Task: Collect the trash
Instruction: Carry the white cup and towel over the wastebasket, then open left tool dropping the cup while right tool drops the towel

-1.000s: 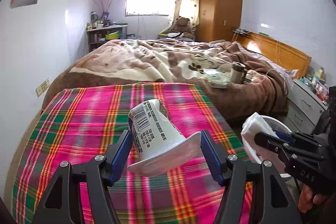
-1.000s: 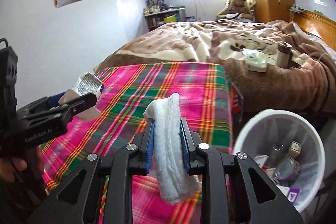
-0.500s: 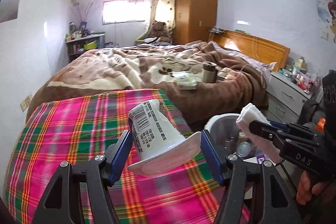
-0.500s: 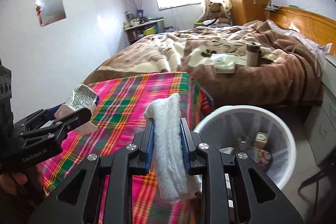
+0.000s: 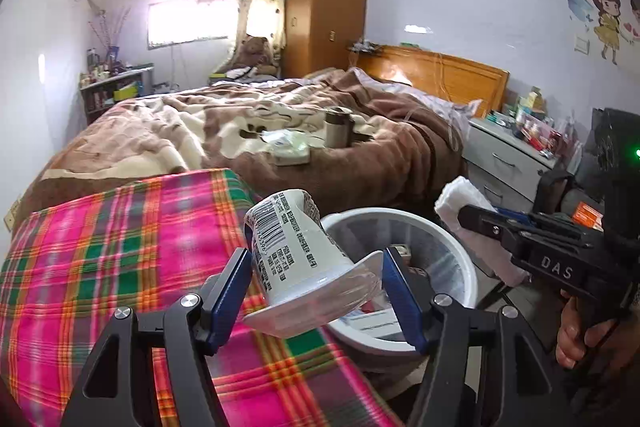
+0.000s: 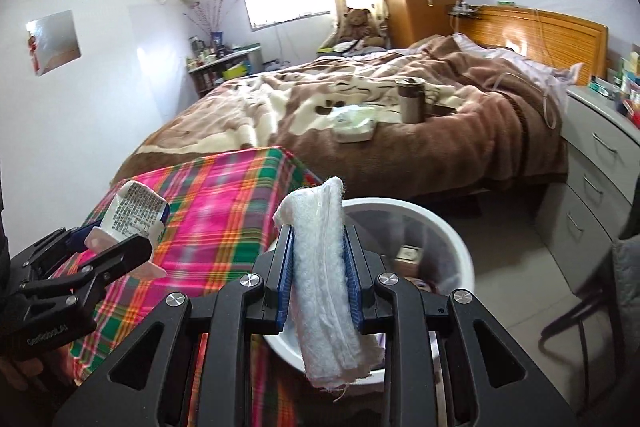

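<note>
My left gripper (image 5: 316,279) is shut on a white plastic cup (image 5: 296,255) with a barcode, tilted with its wide rim toward me, held over the right edge of the plaid table. My right gripper (image 6: 318,259) is shut on a folded white tissue wad (image 6: 324,287) whose lower end hangs below the pads. A white trash bin (image 6: 452,231) stands on the floor beside the table, with some rubbish inside; the tissue hangs over its near rim. In the left wrist view the bin (image 5: 404,223) lies just behind the cup, and the right gripper (image 5: 472,215) with the tissue is over its right side.
A table with a pink and green plaid cloth (image 5: 120,251) fills the left. Behind it is a bed with a brown blanket (image 6: 400,107) holding a cup and a tissue pack. Grey drawers (image 6: 600,179) stand right; a dark chair frame (image 6: 580,319) is near the bin.
Both grippers have swung to the right, off the middle of the table toward the bin, which now sits right in front of them. Both grips are unchanged.
</note>
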`<state>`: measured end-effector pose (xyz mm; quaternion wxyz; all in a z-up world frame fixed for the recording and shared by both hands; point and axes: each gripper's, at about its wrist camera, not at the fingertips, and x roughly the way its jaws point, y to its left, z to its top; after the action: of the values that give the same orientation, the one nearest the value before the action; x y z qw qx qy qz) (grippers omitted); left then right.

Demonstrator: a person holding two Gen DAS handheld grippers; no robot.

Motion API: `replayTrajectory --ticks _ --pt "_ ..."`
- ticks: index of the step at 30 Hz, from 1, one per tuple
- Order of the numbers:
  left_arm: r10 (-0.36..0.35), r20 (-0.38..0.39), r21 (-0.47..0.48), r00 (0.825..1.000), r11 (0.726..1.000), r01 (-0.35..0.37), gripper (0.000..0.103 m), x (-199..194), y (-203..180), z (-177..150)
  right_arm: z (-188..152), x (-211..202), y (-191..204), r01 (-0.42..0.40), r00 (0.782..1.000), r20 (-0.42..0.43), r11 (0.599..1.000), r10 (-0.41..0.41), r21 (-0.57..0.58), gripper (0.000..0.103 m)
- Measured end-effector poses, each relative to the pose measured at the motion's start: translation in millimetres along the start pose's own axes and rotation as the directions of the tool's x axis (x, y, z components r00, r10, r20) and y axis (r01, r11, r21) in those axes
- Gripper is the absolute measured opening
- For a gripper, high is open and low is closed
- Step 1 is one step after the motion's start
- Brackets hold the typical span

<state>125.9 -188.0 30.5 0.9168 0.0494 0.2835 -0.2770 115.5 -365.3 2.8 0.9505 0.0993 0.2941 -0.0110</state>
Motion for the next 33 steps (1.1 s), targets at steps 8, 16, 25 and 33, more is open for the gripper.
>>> replayTrajectory --ticks 8,16,25,33 --pt "-0.047 -0.039 0.021 0.998 0.999 0.048 0.066 23 -29 -4 -2 8 -26 0.047 0.998 -0.039 0.999 -0.046 0.018 0.026" --pt "-0.055 -0.068 0.047 0.996 0.997 0.059 0.066 43 -49 -9 -5 17 -42 0.057 0.995 -0.083 0.998 -0.055 0.025 0.026" --pt "-0.073 -0.106 0.049 0.992 0.996 0.078 0.066 67 -61 -10 -7 34 -59 0.074 0.988 -0.136 0.997 -0.070 0.031 0.026" --pt "-0.087 -0.121 0.042 0.989 0.995 0.092 0.066 74 -65 -11 -10 41 -60 0.091 0.981 -0.171 0.996 -0.090 0.003 0.044"
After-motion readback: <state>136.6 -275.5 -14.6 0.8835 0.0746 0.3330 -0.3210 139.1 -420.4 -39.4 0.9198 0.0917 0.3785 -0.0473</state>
